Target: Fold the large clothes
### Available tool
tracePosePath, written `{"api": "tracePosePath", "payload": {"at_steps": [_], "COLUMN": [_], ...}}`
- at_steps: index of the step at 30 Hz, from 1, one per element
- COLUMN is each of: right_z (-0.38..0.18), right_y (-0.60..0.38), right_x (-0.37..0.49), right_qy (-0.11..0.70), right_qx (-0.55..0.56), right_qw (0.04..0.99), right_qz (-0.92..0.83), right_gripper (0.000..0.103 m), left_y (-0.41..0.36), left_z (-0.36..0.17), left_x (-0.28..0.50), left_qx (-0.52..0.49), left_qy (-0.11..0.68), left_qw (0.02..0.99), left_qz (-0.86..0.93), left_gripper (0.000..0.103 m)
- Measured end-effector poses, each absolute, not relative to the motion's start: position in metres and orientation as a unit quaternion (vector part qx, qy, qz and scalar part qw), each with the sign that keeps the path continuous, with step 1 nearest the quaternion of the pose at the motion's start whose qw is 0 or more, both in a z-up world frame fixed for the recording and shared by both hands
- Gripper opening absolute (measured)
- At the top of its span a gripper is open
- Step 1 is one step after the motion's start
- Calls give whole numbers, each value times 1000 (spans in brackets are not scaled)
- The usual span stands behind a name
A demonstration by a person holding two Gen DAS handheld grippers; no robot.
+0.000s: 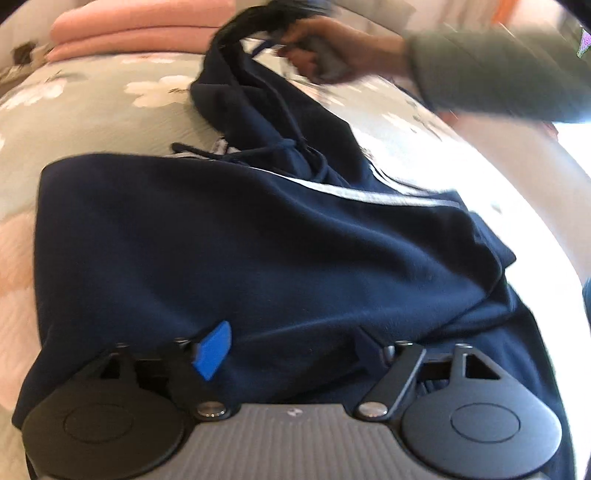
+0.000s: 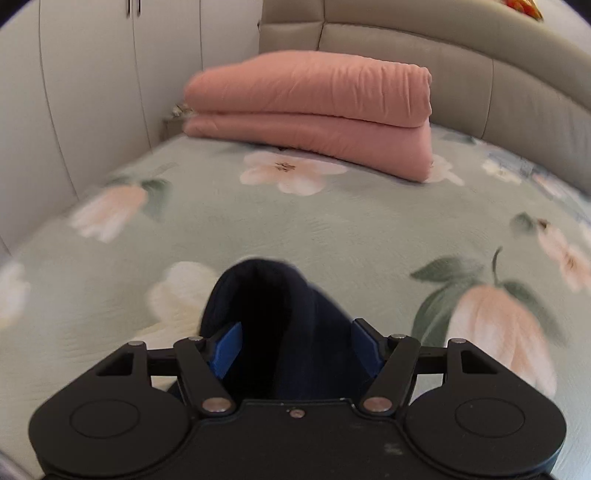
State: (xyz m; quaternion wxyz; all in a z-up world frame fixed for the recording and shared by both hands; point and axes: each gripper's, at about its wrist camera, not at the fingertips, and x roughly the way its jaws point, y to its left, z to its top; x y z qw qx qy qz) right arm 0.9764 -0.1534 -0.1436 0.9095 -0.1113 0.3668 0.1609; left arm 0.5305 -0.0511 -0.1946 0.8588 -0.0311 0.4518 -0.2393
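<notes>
A navy hooded sweatshirt (image 1: 236, 251) with a white stripe and drawstrings lies on the floral bedspread (image 1: 92, 122). My left gripper (image 1: 291, 350) is low over its near edge, with cloth between the blue pads (image 1: 214, 350). My right gripper (image 2: 295, 347) is shut on a raised fold of the navy cloth (image 2: 273, 295) above the bed. In the left wrist view the right gripper (image 1: 280, 33) is blurred at the far end, held by a hand (image 1: 325, 55), lifting that end of the garment.
A folded pink quilt (image 2: 314, 110) lies at the head of the bed, also showing in the left wrist view (image 1: 129, 33). A padded grey headboard (image 2: 480, 74) is behind it. White wardrobe doors (image 2: 92, 74) stand on the left.
</notes>
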Motion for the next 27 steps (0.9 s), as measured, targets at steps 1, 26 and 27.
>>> {"api": "tracePosePath", "payload": {"at_steps": [1,26,27], "right_z": [-148,40,35], "right_y": [-148,-273,-270], "right_x": [983,543,522], "right_qy": [375,208,228], "right_qx": [-123,12,-10], "right_qw": [904,934,931], "right_qz": [165,291,285], "right_gripper": [78,24,36], "left_y": [-55,2,1], "left_z": [-195,-93,-89], "left_x": [529,453,450], "left_qx": [-20,-30,-27], "left_qy": [450,394,391], "left_qw": [859,916,918], "left_qz": [-241,-66,-64], "left_gripper": [83,63,63]}}
